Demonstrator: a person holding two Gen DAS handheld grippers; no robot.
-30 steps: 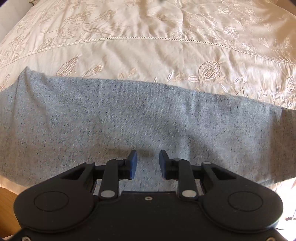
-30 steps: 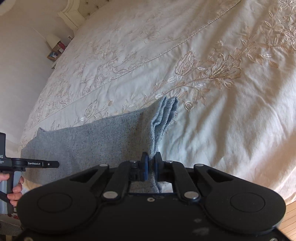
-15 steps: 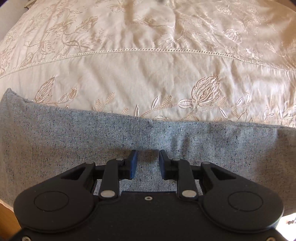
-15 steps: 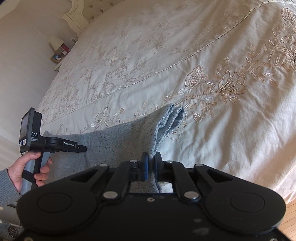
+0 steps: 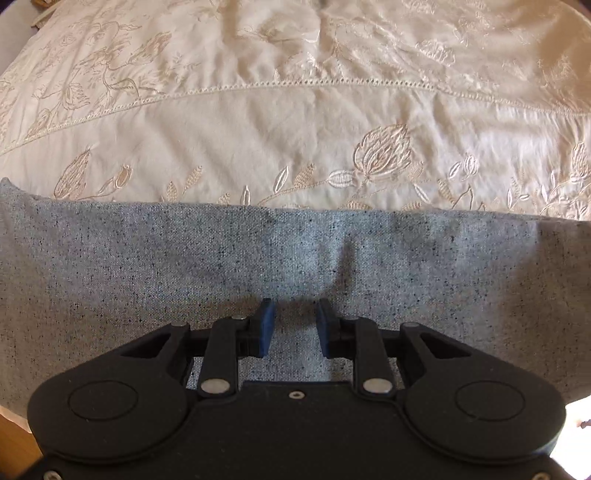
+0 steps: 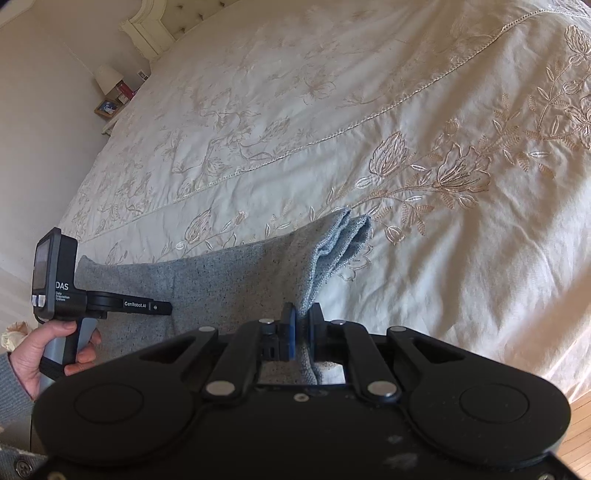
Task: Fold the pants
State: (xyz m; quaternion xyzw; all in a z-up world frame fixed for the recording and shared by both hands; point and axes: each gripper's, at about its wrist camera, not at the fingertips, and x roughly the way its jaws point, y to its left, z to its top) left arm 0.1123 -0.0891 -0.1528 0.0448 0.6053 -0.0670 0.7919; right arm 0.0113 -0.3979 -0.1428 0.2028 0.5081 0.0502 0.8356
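Note:
The grey speckled pants (image 5: 221, 266) lie as a long band across the near part of the bed. My left gripper (image 5: 293, 326) is open, its blue pads just above the cloth at the middle of the band, holding nothing. My right gripper (image 6: 302, 328) is shut on the pants (image 6: 229, 280) at their right end, where the layered edge (image 6: 343, 240) stands up in a fold. The left gripper's handle and screen (image 6: 55, 280) show in the right wrist view at the left, held by a hand over the pants.
The cream embroidered bedspread (image 5: 295, 110) covers the whole bed (image 6: 369, 110). A headboard (image 6: 155, 26) and a bedside table with a lamp (image 6: 110, 88) stand at the far end. Wooden floor (image 6: 580, 424) shows at the lower right, past the bed's edge.
The left gripper has drawn back toward the near edge, so less of the pants shows ahead of it. The right gripper stays shut on the pants' end and has lifted slightly.

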